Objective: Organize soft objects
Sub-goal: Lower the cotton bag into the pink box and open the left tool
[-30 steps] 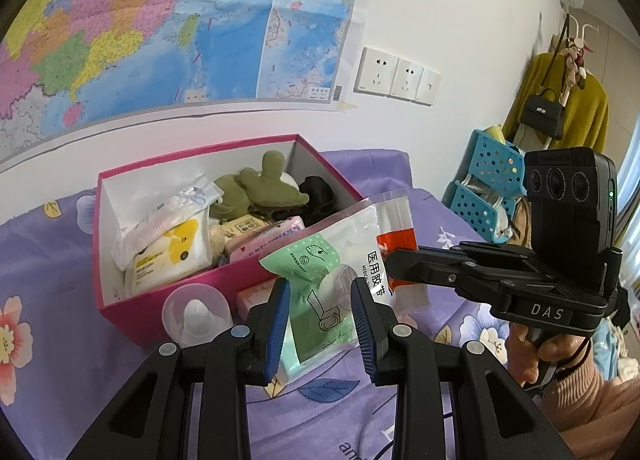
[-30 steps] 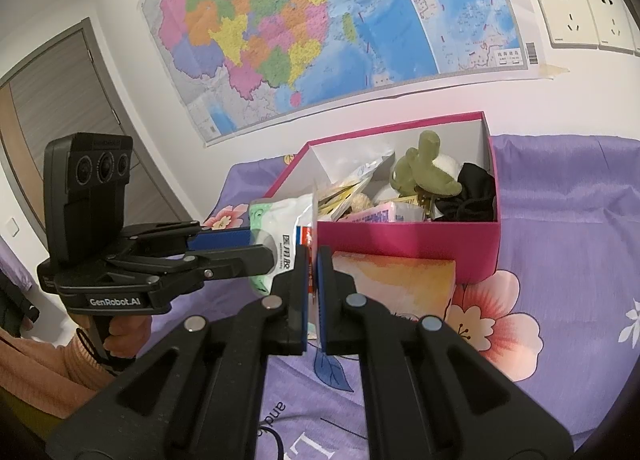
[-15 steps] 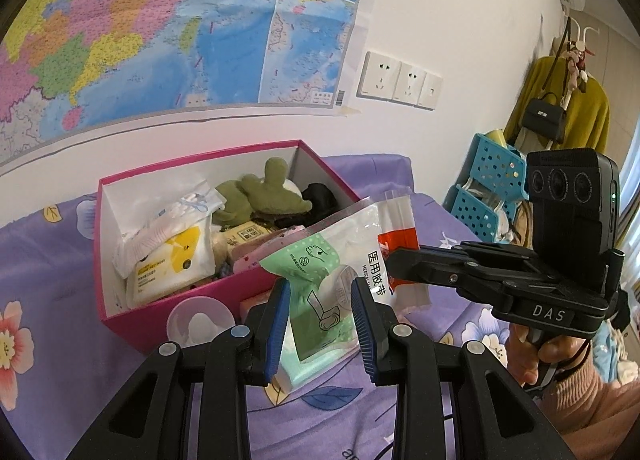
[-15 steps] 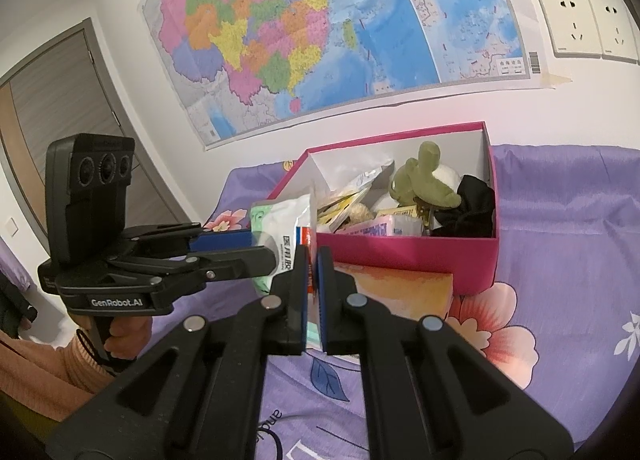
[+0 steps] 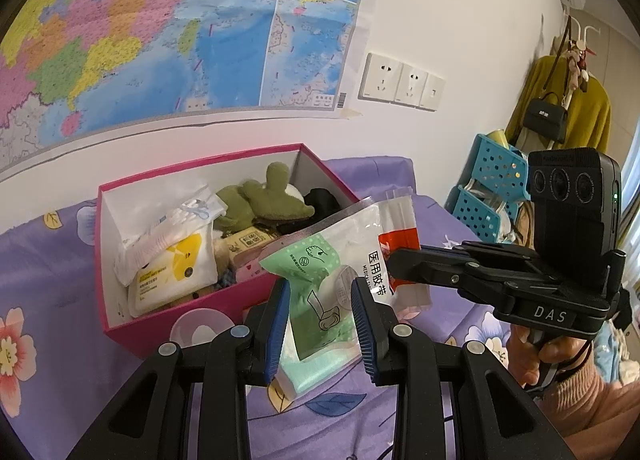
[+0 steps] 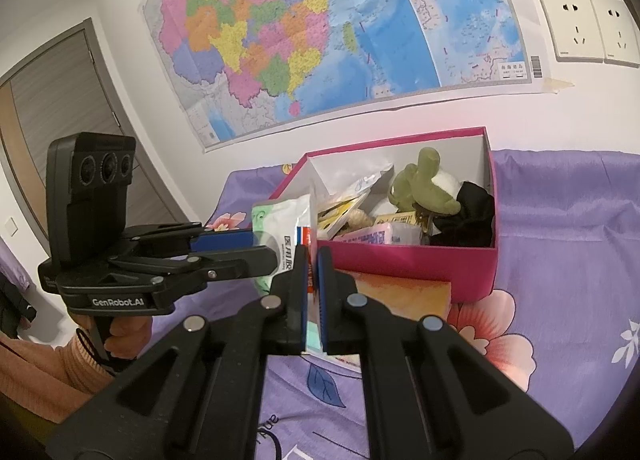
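A clear packet of medical tape with green and red print (image 5: 340,256) hangs in the air in front of the pink box (image 5: 116,312). My right gripper (image 6: 313,260) is shut on its red edge; in the left wrist view it comes in from the right (image 5: 394,262). My left gripper (image 5: 320,300) is open, its jaws either side of the packet's lower green part without pressing it. The box holds a green plush toy (image 5: 268,196), white wipe packs (image 5: 176,260) and a black cloth (image 5: 324,200). The packet also shows in the right wrist view (image 6: 280,228).
The box stands on a purple flowered cloth (image 6: 568,300) against a wall with a map (image 6: 320,28). A mint-green pack (image 5: 316,372) and a round plastic lid (image 5: 200,332) lie below the packet. An orange flat pack (image 6: 400,292) lies before the box. Blue baskets (image 5: 488,196) stand right.
Both grippers and the packet have risen a little and moved slightly toward the box. The right gripper keeps its grip; the left stays open.
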`<state>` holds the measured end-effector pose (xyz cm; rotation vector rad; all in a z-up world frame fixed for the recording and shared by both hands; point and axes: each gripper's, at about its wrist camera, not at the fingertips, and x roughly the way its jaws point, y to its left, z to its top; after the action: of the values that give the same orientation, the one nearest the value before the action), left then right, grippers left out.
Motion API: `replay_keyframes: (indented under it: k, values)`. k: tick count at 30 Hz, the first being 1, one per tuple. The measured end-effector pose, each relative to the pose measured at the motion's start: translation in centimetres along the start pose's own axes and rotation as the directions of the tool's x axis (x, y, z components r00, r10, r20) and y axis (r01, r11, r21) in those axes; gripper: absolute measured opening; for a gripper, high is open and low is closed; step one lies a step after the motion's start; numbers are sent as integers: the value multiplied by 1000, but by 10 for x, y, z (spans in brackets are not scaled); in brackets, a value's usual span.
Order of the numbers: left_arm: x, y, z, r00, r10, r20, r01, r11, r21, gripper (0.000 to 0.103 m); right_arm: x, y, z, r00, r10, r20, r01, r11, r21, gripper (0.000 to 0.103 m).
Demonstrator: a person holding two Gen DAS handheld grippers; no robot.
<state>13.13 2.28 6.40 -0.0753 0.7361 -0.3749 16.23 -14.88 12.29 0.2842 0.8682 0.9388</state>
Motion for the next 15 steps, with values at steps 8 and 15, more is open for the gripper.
replay_keyframes:
  k: [8, 15]
  values:
    - [1, -1, 3, 1000, 5, 0, -5, 1000, 11, 31, 1, -2, 4, 1000, -5, 8, 5, 1000, 4, 7]
    - [4, -1, 8, 1000, 3, 1, -3, 1000, 21, 31, 2, -7, 10, 1000, -12, 16, 12, 1000, 1, 7]
